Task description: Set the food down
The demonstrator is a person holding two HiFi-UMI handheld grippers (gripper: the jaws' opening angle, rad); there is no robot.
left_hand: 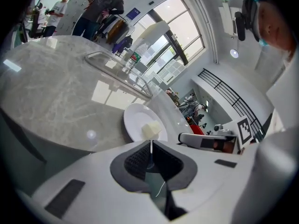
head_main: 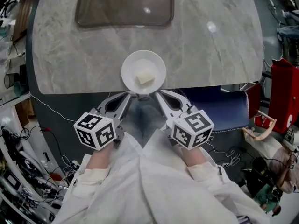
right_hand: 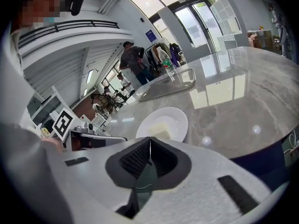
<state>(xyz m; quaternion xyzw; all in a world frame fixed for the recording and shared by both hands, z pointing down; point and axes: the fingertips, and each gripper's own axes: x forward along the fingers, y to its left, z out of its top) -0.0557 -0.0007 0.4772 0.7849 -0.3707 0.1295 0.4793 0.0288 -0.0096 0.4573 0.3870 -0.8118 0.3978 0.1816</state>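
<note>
**Plate with food held by both grippers at the table's near edge; set-down not confirmed.**

The table (head_main: 70,55) lies under and beyond the plate (head_main: 127,64), and a tray (head_main: 124,8) sits well beyond the plate's far side. The left gripper (head_main: 132,94) and right gripper (head_main: 155,93) each have their fingers clamped on the plate's near rim, one either side of its nearest point. The food (head_main: 145,79), a pale block, sits just right of the plate's centre. Whether the plate's base touches the table cannot be determined. Recommended: lower both grippers together and level so the block does not slide. Carry the plate further in first (its near rim appears to overhang the edge), and release only once the base rests flat.
</note>
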